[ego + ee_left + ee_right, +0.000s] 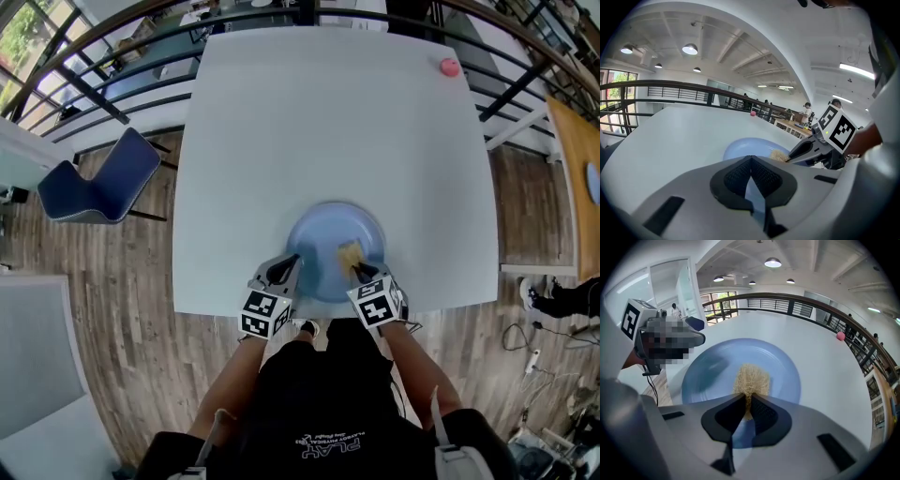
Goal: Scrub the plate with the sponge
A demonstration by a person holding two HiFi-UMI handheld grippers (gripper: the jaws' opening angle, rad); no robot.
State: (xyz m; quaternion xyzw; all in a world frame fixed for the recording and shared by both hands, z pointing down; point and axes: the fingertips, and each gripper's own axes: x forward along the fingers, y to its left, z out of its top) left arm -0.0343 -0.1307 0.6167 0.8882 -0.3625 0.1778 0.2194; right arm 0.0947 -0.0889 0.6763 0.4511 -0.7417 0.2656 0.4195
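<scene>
Right gripper [356, 269] clamps sponge [349, 253] on plate [319, 234], left gripper [291, 265] pinches rim, white table [328, 122] by railing [656, 83].

The right hand-held gripper [746, 396] hides from us the near end of the sponge [751, 378] and the near rim of the plate [787, 376]. The pink thing [840, 336] is too small to name.

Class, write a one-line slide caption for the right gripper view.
Right gripper, jaws shut on a tan sponge, holds it on the blue plate on a white table.
</scene>
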